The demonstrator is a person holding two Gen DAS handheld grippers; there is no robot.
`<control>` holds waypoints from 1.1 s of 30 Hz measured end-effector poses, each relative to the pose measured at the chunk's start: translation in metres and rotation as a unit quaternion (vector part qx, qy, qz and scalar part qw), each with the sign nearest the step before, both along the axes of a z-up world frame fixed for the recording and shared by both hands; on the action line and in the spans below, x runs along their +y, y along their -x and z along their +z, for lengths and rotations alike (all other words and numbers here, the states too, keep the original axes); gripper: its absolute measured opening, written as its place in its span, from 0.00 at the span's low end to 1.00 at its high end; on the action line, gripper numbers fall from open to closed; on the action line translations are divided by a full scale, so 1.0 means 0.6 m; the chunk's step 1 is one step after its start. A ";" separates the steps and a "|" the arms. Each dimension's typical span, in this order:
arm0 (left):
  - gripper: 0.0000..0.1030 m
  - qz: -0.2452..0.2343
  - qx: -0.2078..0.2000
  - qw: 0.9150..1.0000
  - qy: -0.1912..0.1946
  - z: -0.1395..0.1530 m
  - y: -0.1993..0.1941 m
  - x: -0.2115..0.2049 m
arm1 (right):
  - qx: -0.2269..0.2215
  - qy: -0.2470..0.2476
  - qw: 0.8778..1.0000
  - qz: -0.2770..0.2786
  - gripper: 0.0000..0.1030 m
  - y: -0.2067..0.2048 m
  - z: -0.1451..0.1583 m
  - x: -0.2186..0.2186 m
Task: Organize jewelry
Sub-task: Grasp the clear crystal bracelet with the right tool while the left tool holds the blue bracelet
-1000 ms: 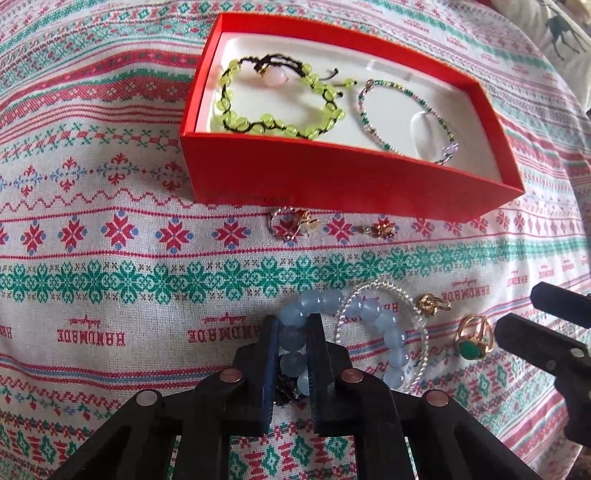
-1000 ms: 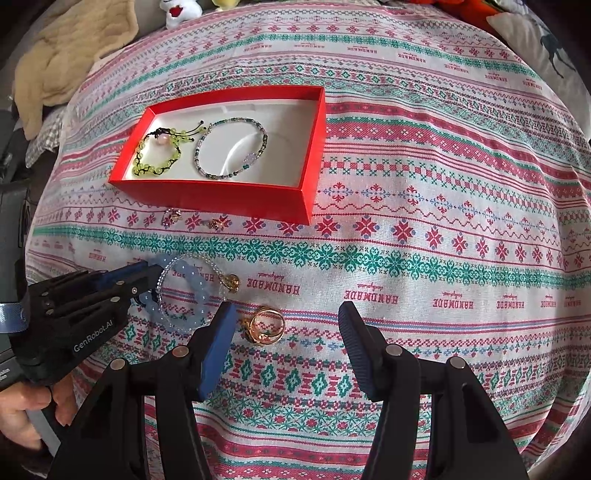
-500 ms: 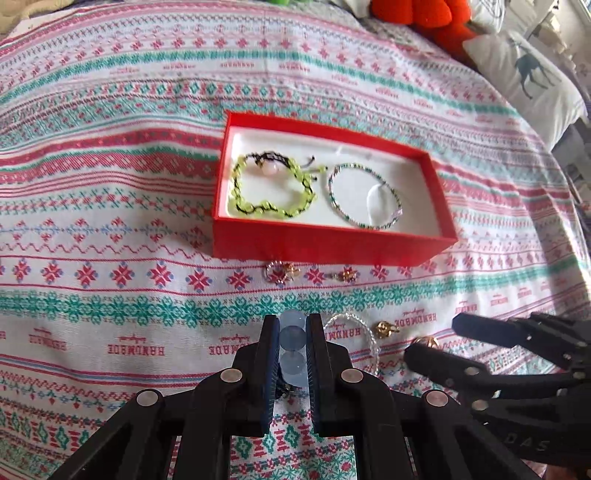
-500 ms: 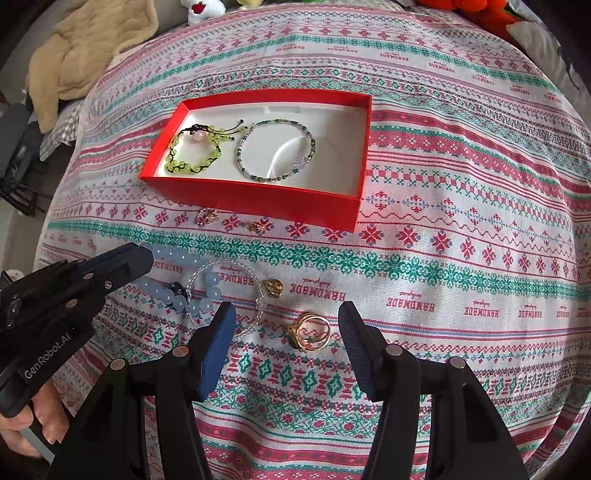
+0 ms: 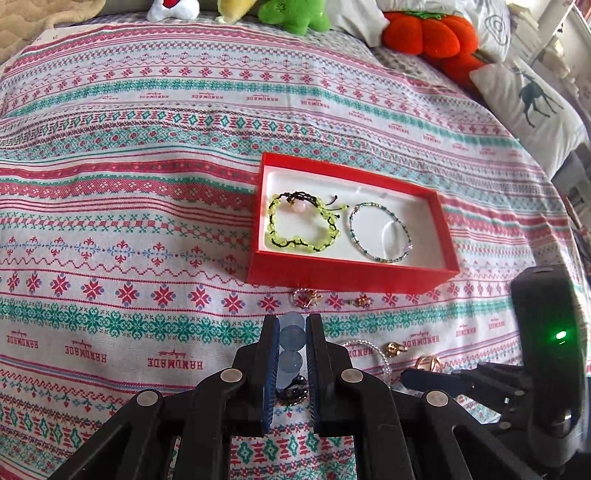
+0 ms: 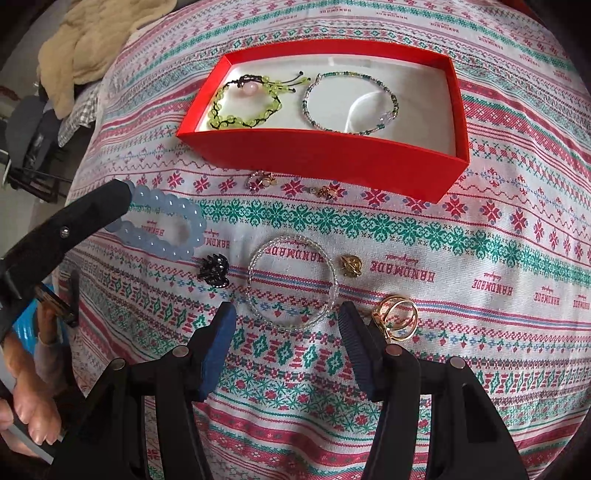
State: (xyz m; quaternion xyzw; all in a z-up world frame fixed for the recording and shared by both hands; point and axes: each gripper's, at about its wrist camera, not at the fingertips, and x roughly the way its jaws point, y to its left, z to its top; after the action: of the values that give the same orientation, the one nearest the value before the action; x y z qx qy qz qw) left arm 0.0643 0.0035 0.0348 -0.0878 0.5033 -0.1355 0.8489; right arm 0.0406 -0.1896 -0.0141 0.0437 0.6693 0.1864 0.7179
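Note:
My left gripper (image 5: 291, 328) is shut on a pale blue bead bracelet (image 5: 291, 339) and holds it above the cloth; the bracelet (image 6: 162, 229) hangs from its tip in the right wrist view. My right gripper (image 6: 288, 317) is open and empty over a clear bead bracelet (image 6: 291, 280). A red box (image 5: 351, 275) holds a green bead bracelet (image 5: 304, 225) and a thin teal bracelet (image 5: 378, 232). A gold ring (image 6: 397, 317), a gold charm (image 6: 351, 266) and a black charm (image 6: 214, 273) lie on the cloth.
Two small earrings (image 6: 262, 181) (image 6: 325, 192) lie by the box's (image 6: 332, 158) front wall. Plush toys (image 5: 428, 33) and a deer pillow (image 5: 532, 103) line the far edge. A beige blanket (image 6: 92, 48) lies at far left.
My left gripper has lifted and pulled back with the blue bracelet, off the cloth. My right gripper has moved forward and left, from the gold ring to over the clear bracelet.

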 end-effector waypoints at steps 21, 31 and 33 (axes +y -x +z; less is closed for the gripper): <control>0.08 0.019 0.018 1.000 -0.007 -0.021 -0.008 0.017 | -0.053 0.087 0.995 0.015 0.59 -0.016 -0.042 0.104; 0.08 0.011 0.005 1.000 -0.001 0.000 0.004 0.011 | -0.051 0.062 0.997 0.014 0.56 -0.022 -0.021 0.103; 0.08 0.010 0.000 1.000 0.003 0.008 0.004 0.011 | -0.055 0.056 0.997 0.014 0.56 -0.021 -0.011 0.103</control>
State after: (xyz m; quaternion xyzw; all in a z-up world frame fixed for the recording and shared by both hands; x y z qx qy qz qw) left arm 0.0620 0.0102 0.0395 -0.0958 0.5021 -0.1282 0.8499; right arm 0.0532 -0.1281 -0.0208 -0.0163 0.6391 0.1613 0.7518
